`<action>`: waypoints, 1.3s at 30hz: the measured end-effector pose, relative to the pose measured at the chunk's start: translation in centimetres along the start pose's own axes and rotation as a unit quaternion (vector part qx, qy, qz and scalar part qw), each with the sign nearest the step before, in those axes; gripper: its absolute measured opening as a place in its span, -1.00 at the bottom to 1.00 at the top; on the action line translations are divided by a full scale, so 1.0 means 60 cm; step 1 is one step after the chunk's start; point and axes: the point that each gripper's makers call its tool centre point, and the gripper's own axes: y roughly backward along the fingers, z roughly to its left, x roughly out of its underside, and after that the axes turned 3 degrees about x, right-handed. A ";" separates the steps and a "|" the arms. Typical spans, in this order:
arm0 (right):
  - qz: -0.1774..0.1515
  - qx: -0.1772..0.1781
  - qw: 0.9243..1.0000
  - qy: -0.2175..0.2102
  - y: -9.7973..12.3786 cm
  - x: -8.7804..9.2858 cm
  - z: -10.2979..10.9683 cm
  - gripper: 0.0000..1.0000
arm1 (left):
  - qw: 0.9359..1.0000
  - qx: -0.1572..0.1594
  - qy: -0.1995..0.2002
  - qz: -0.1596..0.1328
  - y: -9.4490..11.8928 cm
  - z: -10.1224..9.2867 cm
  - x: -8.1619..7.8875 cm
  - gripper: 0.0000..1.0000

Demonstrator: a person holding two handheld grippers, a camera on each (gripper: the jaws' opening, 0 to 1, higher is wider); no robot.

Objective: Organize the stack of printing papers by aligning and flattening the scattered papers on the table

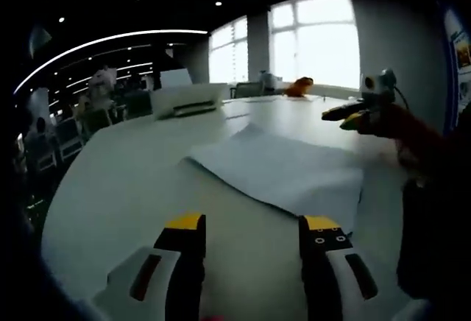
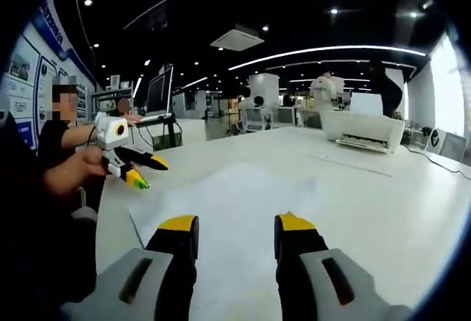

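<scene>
Left gripper view: The left gripper (image 1: 252, 227) hovers low over the white table (image 1: 125, 166), jaws spread wide with nothing between them. The stack of printing papers (image 1: 287, 170) lies just ahead of the yellow fingertips (image 1: 185, 222), its near corner pointing toward the jaws. The sheets look thin, matte and pale, lying almost flat; whether the edges are fanned cannot be told at this resolution. The right gripper (image 1: 352, 117) enters from the right, raised above the far side of the stack, its jaws apart. A white printer (image 1: 188, 100) stands well apart at the far end of the table.

Right gripper view: The right gripper (image 2: 235, 227) is held above the papers (image 2: 235, 196), jaws parted at a moderate width and empty. The left gripper (image 2: 143, 172) comes in from the left, held in a hand (image 2: 73, 170), near the stack's left edge. The table surface is smooth and faintly glossy; the printer (image 2: 364, 131) is boxy with a paper tray in front.

Procedure for the step in hand, as judged: bring both grippers to opposite edges of the stack, keep the jaw faces vertical against the paper edges, and push inward evenly to square the sheets. Then press down lightly. Uneven pressure is likely to buckle thin sheets.
</scene>
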 end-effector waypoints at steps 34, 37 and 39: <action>0.005 0.019 0.999 0.038 0.151 -0.019 0.023 -0.19 | 0.994 -0.104 0.016 -0.041 0.271 0.062 0.016 0.06; 0.002 0.021 0.999 0.032 0.162 -0.019 0.026 -0.19 | 0.993 -0.109 0.019 -0.044 0.288 0.061 0.019 0.05; 0.003 0.023 0.999 0.032 0.167 -0.017 0.028 -0.19 | 0.993 -0.108 0.020 -0.046 0.296 0.055 0.021 0.05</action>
